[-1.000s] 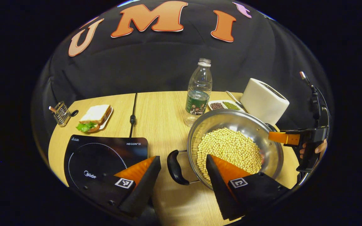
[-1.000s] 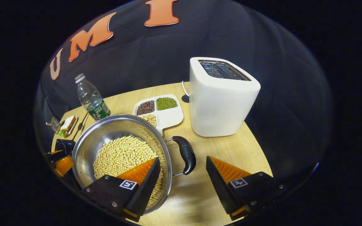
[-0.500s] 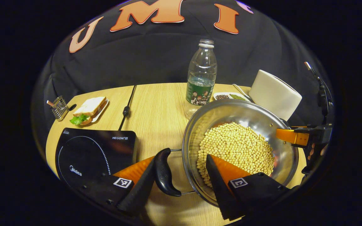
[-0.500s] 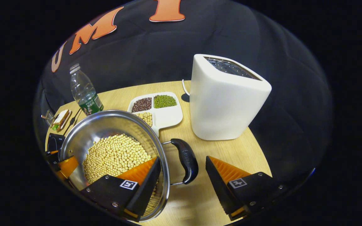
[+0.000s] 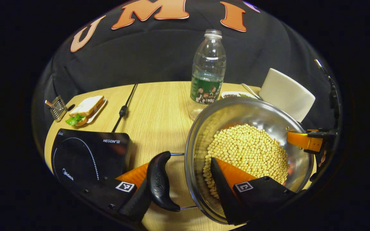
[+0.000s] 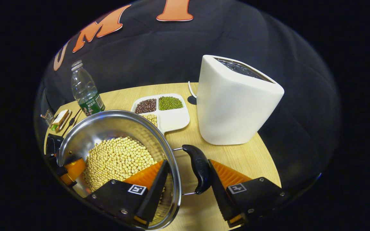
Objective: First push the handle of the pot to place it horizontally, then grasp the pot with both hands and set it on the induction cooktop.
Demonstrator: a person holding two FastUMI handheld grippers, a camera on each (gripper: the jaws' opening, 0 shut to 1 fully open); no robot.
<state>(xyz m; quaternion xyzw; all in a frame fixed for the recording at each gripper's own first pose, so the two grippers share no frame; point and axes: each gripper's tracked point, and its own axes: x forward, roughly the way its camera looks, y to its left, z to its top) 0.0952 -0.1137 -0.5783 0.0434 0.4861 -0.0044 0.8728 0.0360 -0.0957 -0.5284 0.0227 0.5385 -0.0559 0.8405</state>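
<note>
Both grippers have moved closer to the pot (image 5: 249, 128) than half a second ago. Now the left gripper (image 5: 180, 183) has the left handle (image 5: 159, 181) and the rim between its fingers, one finger touching the handle. The right gripper (image 6: 186, 183) has narrowed around the right handle (image 6: 201, 168), its outer finger against it. If either one presses firmly, I cannot tell. Filled with soybeans (image 5: 246, 150), the pot stands on the table (image 5: 159, 112), beside the cooktop (image 5: 88, 154), not on it.
</note>
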